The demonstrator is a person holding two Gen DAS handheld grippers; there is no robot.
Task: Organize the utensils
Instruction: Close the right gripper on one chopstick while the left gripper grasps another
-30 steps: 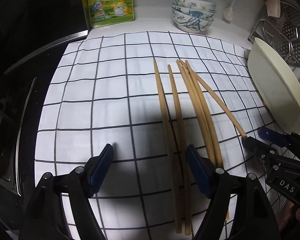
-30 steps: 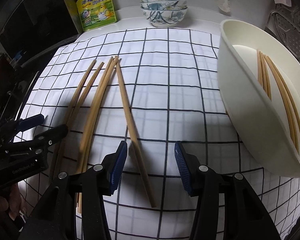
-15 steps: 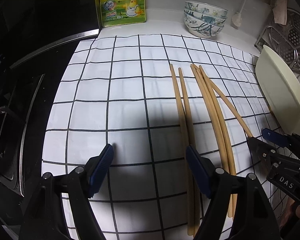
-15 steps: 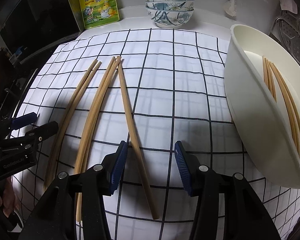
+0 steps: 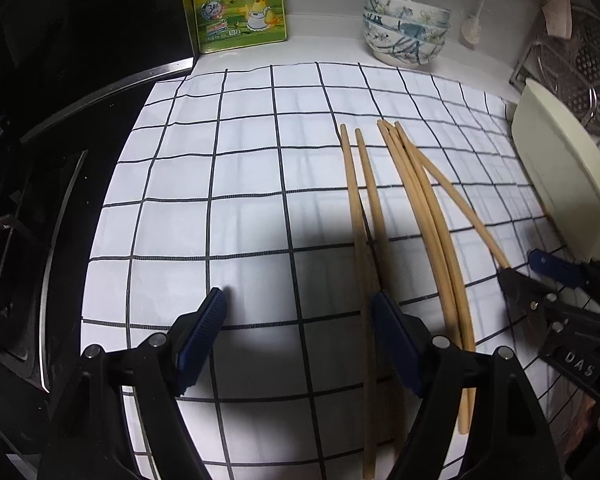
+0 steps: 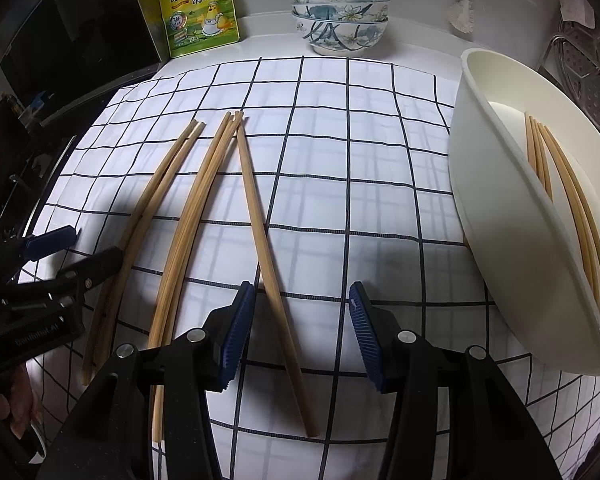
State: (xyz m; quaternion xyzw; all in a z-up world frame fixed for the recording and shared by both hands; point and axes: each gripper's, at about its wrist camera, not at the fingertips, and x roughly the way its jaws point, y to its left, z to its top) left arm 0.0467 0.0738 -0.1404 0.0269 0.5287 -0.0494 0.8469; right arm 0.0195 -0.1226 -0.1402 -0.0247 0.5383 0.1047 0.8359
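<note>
Several wooden chopsticks lie on a checked cloth: a pair, a tight bundle and a single one. My left gripper hovers open over bare cloth, its right finger above the near part of the pair. My right gripper is open too; the single chopstick runs under it, close to its left finger, and neither pad touches it. A cream basin at the right, tilted, holds several more chopsticks. Each gripper shows at the edge of the other's view: right, left.
A yellow seasoning pouch and stacked floral bowls stand at the back of the counter. A dark stove top borders the cloth on the left. A metal steamer rack sits behind the basin.
Both views have drifted a little, so the chopsticks sit slightly further right in the left wrist view. The chopsticks lie as before and both grippers stay open.
</note>
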